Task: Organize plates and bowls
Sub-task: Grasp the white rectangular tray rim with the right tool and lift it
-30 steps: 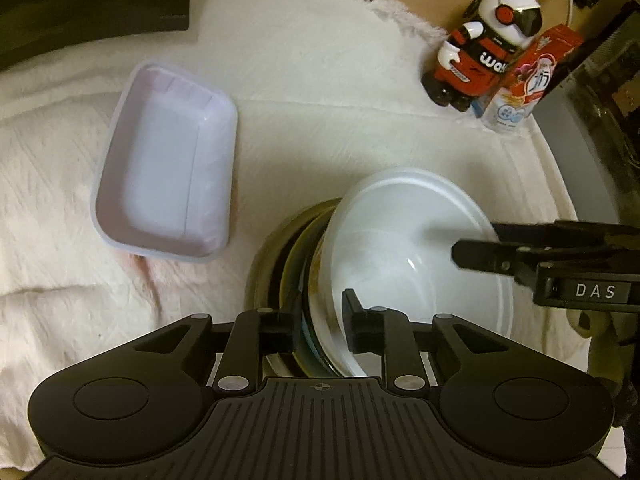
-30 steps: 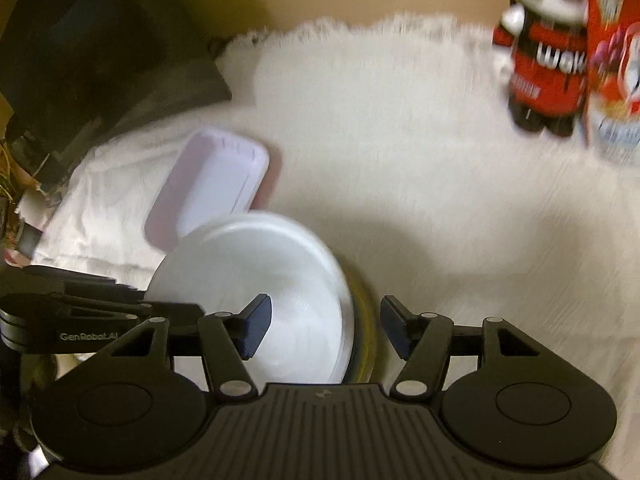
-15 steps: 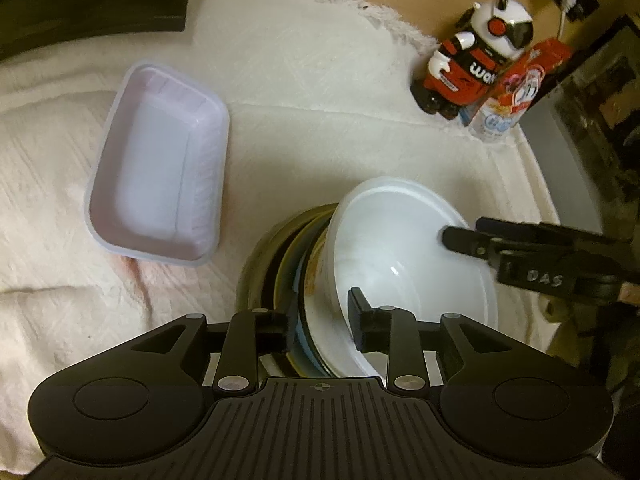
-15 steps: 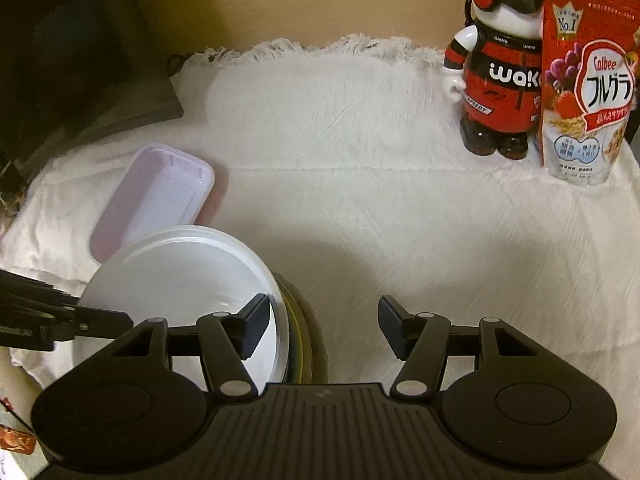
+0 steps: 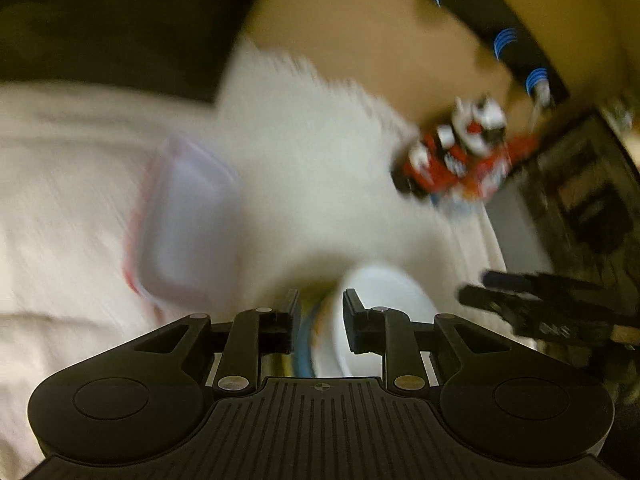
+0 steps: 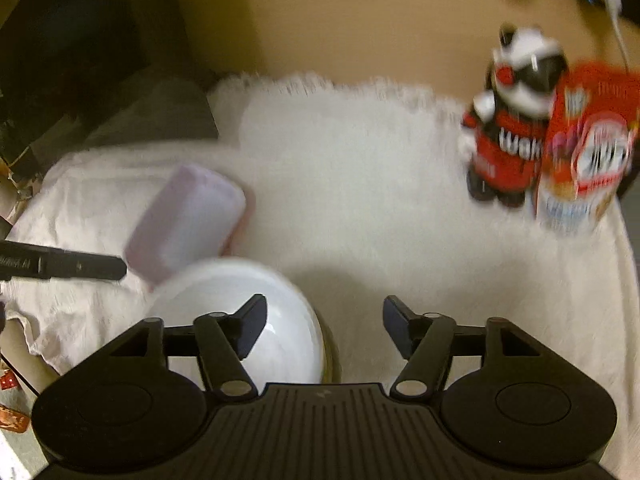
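A white bowl (image 5: pixel 384 288) (image 6: pixel 224 284) sits on a stack of plates (image 5: pixel 308 336) whose olive rim (image 6: pixel 330 356) shows on the white cloth. My left gripper (image 5: pixel 320 316) hovers over the stack's left edge. Its jaws are closing, and the plate rims and bowl wall show in the narrow gap, with no clear press. From the right wrist its fingertip (image 6: pixel 116 268) appears just left of the bowl, apart from it. My right gripper (image 6: pixel 324 328) is open and still opening, one finger over the bowl, the other over cloth, holding nothing.
A lavender rectangular tray (image 5: pixel 188 232) (image 6: pixel 188 216) lies on the cloth (image 6: pixel 360 200) left of the stack. A red and black toy figure (image 6: pixel 508 132) and a cereal bag (image 6: pixel 588 160) stand at the far right. Dark clutter borders the left and right edges.
Both grippers have risen and tilted, so the bowl and plates now look smaller and lower in both views. The left fingertip has drawn off the bowl's left rim. The right jaws stand wider.
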Action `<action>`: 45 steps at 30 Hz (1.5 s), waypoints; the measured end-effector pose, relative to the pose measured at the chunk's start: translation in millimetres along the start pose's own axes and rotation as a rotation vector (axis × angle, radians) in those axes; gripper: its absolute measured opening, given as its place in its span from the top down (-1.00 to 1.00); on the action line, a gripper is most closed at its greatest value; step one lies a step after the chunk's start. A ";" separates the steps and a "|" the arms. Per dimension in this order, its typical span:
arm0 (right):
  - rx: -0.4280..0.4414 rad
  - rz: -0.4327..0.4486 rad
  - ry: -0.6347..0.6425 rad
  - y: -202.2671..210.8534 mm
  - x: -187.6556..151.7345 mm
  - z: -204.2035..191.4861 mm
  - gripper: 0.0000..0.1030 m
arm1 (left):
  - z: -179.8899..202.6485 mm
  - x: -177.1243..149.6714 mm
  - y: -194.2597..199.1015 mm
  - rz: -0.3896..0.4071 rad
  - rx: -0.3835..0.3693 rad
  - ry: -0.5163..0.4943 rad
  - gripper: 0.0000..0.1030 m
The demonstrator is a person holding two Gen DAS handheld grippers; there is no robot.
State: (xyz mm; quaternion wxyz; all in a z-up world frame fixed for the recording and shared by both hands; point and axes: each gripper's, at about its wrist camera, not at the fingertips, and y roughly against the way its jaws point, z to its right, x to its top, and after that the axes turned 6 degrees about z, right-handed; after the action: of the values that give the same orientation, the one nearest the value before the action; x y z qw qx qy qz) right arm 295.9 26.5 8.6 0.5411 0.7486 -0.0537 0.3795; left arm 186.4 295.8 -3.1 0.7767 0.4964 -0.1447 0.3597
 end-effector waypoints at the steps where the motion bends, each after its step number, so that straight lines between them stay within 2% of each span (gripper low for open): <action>1: -0.005 0.018 0.015 2.6 6.3 -5.2 -0.37 | -5.4 6.4 4.0 0.030 0.019 0.010 0.52; 5: -0.063 0.105 0.082 2.8 31.6 -30.4 -0.47 | -29.3 33.9 11.5 0.137 0.180 0.012 0.52; 8: -0.117 0.145 0.108 -9.6 47.3 -46.3 -0.47 | -43.4 49.4 -2.2 0.124 0.270 0.020 0.52; 9: -0.103 0.119 0.101 -17.0 53.0 -46.7 -0.47 | -46.8 52.1 -9.8 0.113 0.282 0.018 0.52; 11: 0.024 -0.024 0.072 -40.8 64.5 -40.6 -0.47 | -47.8 55.4 -30.1 0.091 0.325 -0.014 0.52; 13: 0.119 -0.135 -0.012 -65.6 70.4 -30.3 -0.47 | -46.0 53.4 -49.5 0.062 0.383 -0.062 0.51; 18: 0.212 -0.285 -0.139 -127.1 83.0 -26.4 -0.45 | -53.7 40.3 -91.5 -0.015 0.498 -0.139 0.49; 19: 0.233 -0.329 -0.164 -142.9 84.0 -30.3 -0.37 | -59.9 37.9 -98.8 -0.037 0.508 -0.137 0.48; 20: 0.251 -0.376 -0.187 -161.3 85.1 -35.4 -0.29 | -63.8 36.5 -104.5 -0.055 0.513 -0.130 0.48; 21: 0.260 -0.412 -0.200 -177.6 86.5 -39.4 -0.06 | -67.7 35.0 -109.7 -0.070 0.519 -0.123 0.48; 22: 0.260 -0.442 -0.202 -194.9 88.0 -43.3 0.07 | -71.5 33.5 -113.6 -0.079 0.520 -0.119 0.46; 27: 0.193 -0.546 -0.164 -260.3 80.9 -61.2 0.08 | -83.5 36.6 -116.2 -0.069 0.474 -0.076 0.39; 29: 0.212 -0.605 -0.181 -278.3 74.2 -66.8 0.08 | -87.3 39.5 -116.4 -0.066 0.455 -0.059 0.39; 31: 0.243 -0.648 -0.195 -291.3 69.8 -75.2 0.24 | -90.6 41.3 -116.1 -0.066 0.438 -0.049 0.40; 33: 0.272 -0.660 -0.203 -296.0 68.7 -84.5 0.28 | -92.9 40.4 -112.2 -0.062 0.423 -0.034 0.40; 36: 0.309 -0.647 -0.199 -288.9 68.8 -98.1 0.31 | -96.4 39.3 -107.5 -0.053 0.404 -0.016 0.42; 38: 0.300 -0.600 -0.165 -273.1 70.2 -104.7 0.31 | -98.3 39.9 -98.9 -0.054 0.386 0.024 0.44; 43: 0.350 -0.467 -0.162 -208.4 85.0 -104.0 0.31 | -76.0 45.0 -48.6 0.018 0.320 0.053 0.53; 45: 0.356 -0.383 -0.149 -166.4 91.4 -101.6 0.31 | -56.7 50.3 -24.6 0.056 0.285 0.032 0.52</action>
State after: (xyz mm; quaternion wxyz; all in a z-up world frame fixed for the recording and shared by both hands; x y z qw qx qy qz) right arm 390.4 211.2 -49.3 0.4576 0.8542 0.1167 0.2174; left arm 231.3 360.3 -16.7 0.6904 0.5915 -0.0936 0.4058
